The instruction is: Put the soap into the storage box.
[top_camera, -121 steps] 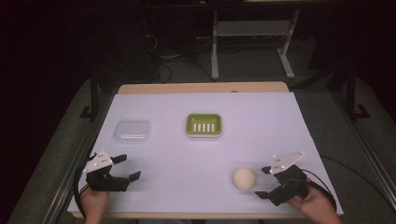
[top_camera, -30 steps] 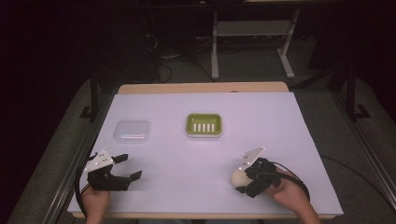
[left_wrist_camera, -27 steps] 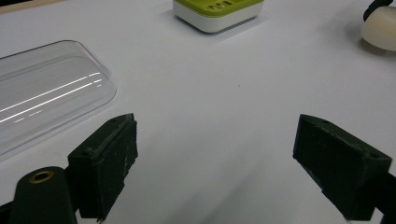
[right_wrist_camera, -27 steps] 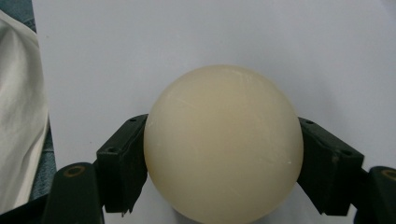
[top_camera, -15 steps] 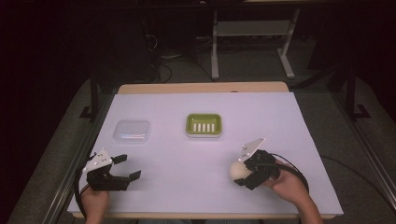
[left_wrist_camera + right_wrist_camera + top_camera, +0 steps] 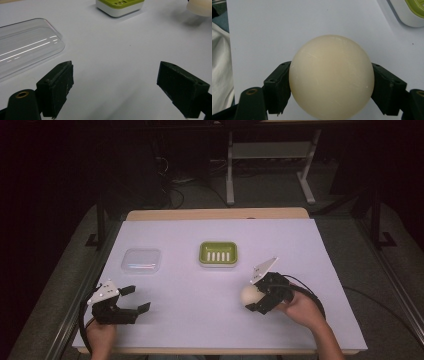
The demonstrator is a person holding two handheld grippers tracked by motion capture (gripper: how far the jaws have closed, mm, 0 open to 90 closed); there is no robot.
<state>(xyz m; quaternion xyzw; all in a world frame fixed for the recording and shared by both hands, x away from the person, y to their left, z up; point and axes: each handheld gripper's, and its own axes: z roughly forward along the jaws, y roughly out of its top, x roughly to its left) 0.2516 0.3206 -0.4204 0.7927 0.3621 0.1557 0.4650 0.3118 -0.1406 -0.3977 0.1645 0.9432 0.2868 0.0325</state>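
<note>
A cream round soap ball sits between the jaws of my right gripper, which is shut on it; the right gripper view has the ball pressed on both sides by the black pads. It seems lifted slightly off the white table. A green and white soap dish stands at mid table, its corner at the upper right of the right gripper view. My left gripper rests open at the front left, its jaws wide apart over bare table.
A clear plastic lid lies left of the soap dish, and it shows near the left jaw as the lid. The white sheet covers the table up to a wooden far edge. Dark floor and a metal stand lie beyond.
My right gripper moved left to the soap ball, closed on it and carried it slightly up and toward the dish. The left gripper stayed put.
</note>
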